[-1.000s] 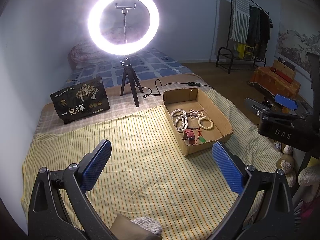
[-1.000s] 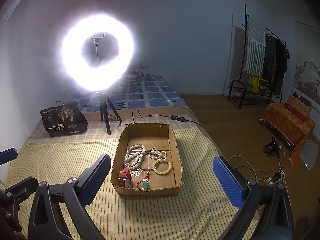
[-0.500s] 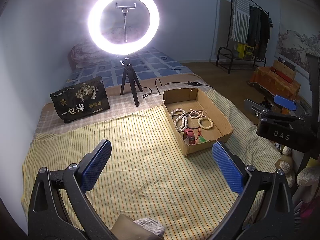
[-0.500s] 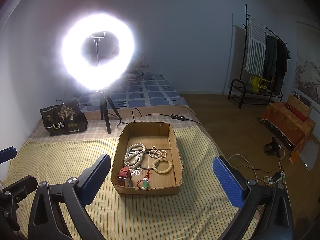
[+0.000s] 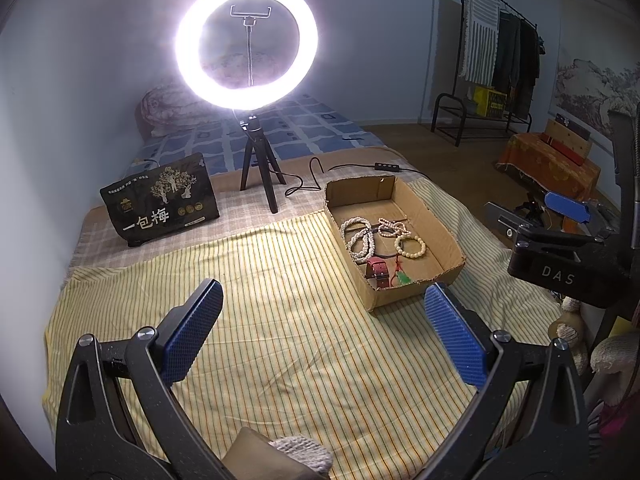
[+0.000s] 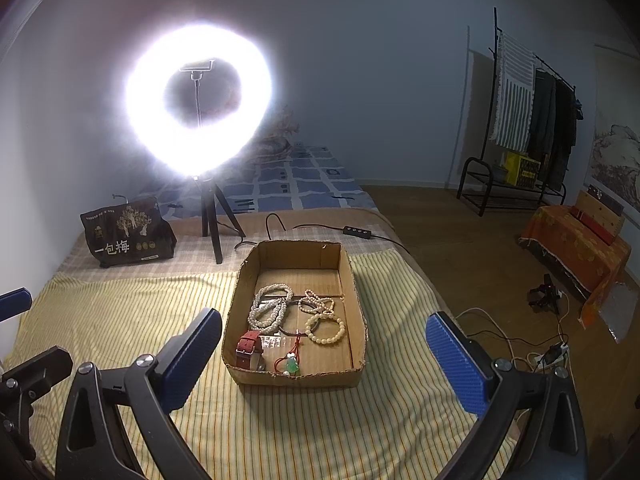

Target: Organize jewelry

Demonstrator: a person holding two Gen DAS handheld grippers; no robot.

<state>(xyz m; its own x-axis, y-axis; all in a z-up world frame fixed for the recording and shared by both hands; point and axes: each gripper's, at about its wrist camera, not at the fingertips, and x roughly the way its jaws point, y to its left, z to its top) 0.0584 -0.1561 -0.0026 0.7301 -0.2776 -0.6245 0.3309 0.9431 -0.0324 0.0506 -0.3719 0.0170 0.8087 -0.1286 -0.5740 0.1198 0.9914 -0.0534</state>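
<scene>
A shallow cardboard box [image 6: 356, 280] [image 5: 452, 236] lies on the yellow striped cloth. It holds a long white bead necklace [image 6: 269, 307] [image 5: 358, 236], a cream bead bracelet [image 6: 325, 330] [image 5: 410, 246], a smaller bead string [image 6: 318, 302], a red watch strap [image 6: 249, 346] [image 5: 378, 270] and a green pendant on red cord [image 6: 291, 366] [image 5: 403, 277]. My right gripper [image 6: 324, 354] is open and empty, just before the box's near wall. My left gripper [image 5: 324, 328] is open and empty over the cloth, left of and nearer than the box. The right gripper also shows at the right of the left wrist view [image 5: 560, 216].
A lit ring light on a tripod [image 5: 259, 172] [image 6: 212, 224] stands behind the box, its cable and switch [image 5: 386, 167] trailing right. A black snack bag [image 5: 160, 200] [image 6: 128, 234] stands at the back left. The bed edge drops to wooden floor with cables [image 6: 552, 352] on the right.
The right gripper has drifted slightly nearer the box. The left gripper has hardly moved. Both stay open and empty.
</scene>
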